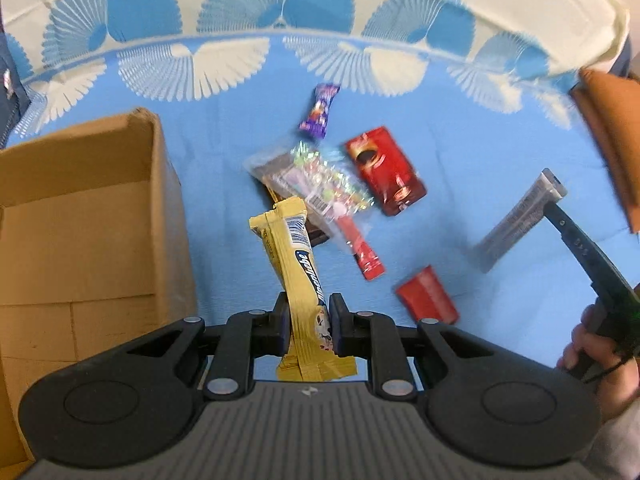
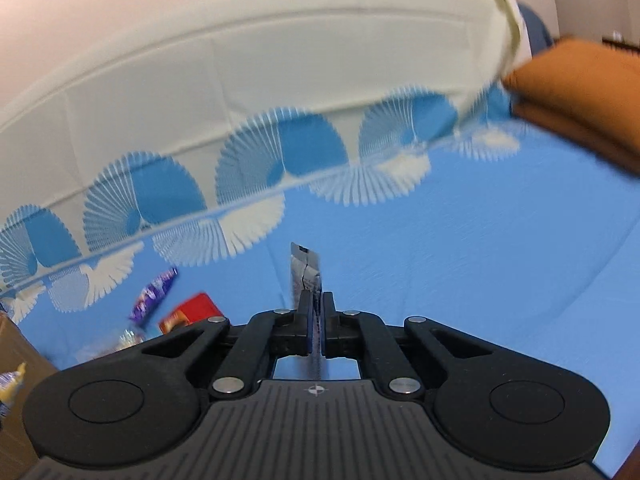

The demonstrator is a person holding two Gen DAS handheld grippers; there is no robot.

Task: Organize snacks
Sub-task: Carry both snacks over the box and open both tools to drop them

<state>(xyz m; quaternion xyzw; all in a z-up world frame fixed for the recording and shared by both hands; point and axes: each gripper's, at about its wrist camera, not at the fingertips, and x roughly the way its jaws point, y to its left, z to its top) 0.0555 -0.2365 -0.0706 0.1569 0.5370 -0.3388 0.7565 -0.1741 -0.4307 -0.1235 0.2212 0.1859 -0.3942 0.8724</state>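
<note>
My left gripper [image 1: 309, 316] is shut on a yellow snack bar [image 1: 298, 256] and holds it above the blue cloth, just right of an open cardboard box [image 1: 80, 216]. My right gripper [image 2: 316, 312] is shut on a flat silver packet [image 2: 305, 270], held edge-on above the cloth; it also shows in the left wrist view [image 1: 520, 216]. Loose on the cloth lie a purple candy [image 1: 320, 110], a red pouch [image 1: 386, 170], a clear wrapped snack [image 1: 312, 184], a red stick pack [image 1: 366, 256] and a small red packet [image 1: 426, 300].
A blue and white patterned cloth [image 1: 480, 128] covers the surface. An orange-brown cushion [image 1: 612, 132] sits at the far right, also in the right wrist view [image 2: 580, 92]. The box wall stands close on the left.
</note>
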